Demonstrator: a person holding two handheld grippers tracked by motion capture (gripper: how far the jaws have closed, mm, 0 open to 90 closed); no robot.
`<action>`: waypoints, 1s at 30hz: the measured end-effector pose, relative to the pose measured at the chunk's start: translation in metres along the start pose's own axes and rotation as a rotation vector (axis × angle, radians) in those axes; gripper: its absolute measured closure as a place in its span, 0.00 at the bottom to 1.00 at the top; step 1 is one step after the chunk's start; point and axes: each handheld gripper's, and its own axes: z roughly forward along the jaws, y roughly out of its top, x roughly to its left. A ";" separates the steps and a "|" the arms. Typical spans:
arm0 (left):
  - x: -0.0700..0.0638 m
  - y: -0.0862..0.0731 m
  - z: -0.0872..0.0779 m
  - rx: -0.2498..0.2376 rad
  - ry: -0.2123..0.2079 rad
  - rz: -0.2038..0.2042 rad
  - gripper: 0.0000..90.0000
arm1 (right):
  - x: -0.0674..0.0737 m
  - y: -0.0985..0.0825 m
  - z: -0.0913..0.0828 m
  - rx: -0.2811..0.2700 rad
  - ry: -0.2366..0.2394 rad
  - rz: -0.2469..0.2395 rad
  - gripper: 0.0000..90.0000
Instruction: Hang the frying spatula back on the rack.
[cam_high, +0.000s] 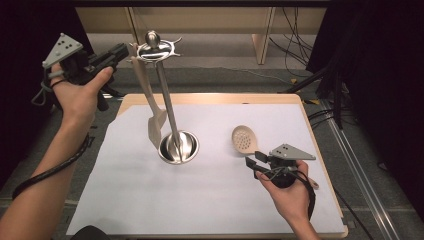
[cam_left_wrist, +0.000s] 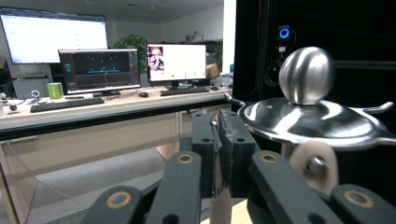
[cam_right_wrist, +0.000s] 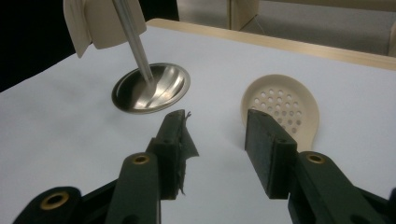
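A person's left gripper (cam_high: 117, 51) sits at the top of a steel utensil stand (cam_high: 172, 125), its jaws drawn close around the handle of a cream spatula (cam_high: 152, 107) that hangs from 1 of the stand's hooks. In the left gripper view the jaws stand almost together, a sliver of the pale handle between them, just beside the stand's ball finial (cam_left_wrist: 307, 74) and the spatula's hanging hole; whether the pads press the handle or have just slackened cannot be told for certain.

The step in hand appears to be the hanging of the spatula, which looks all but done: it dangles free over the stand's round base.

The right gripper (cam_high: 253, 160) waits low over the white table cover (cam_high: 200, 200), jaws spread and empty, aimed at a cream slotted spoon (cam_high: 244, 139) lying flat on the sheet to the right of the base. In the right gripper view the spoon (cam_right_wrist: 285, 105) lies just beyond the open jaws.

The next move probably calls for the left gripper to let go and back away without swinging the spatula, and for the right to close on the spoon's handle.
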 end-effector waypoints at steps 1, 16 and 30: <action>-0.001 -0.002 -0.004 -0.003 0.004 -0.007 0.91 | -0.001 0.000 -0.001 0.002 -0.004 -0.002 0.65; -0.011 -0.048 -0.057 -0.002 0.039 -0.040 0.81 | -0.009 0.003 -0.004 -0.002 -0.031 0.027 0.65; -0.013 -0.070 -0.058 0.056 0.043 -0.038 0.78 | -0.024 0.009 -0.006 0.022 -0.078 0.040 0.64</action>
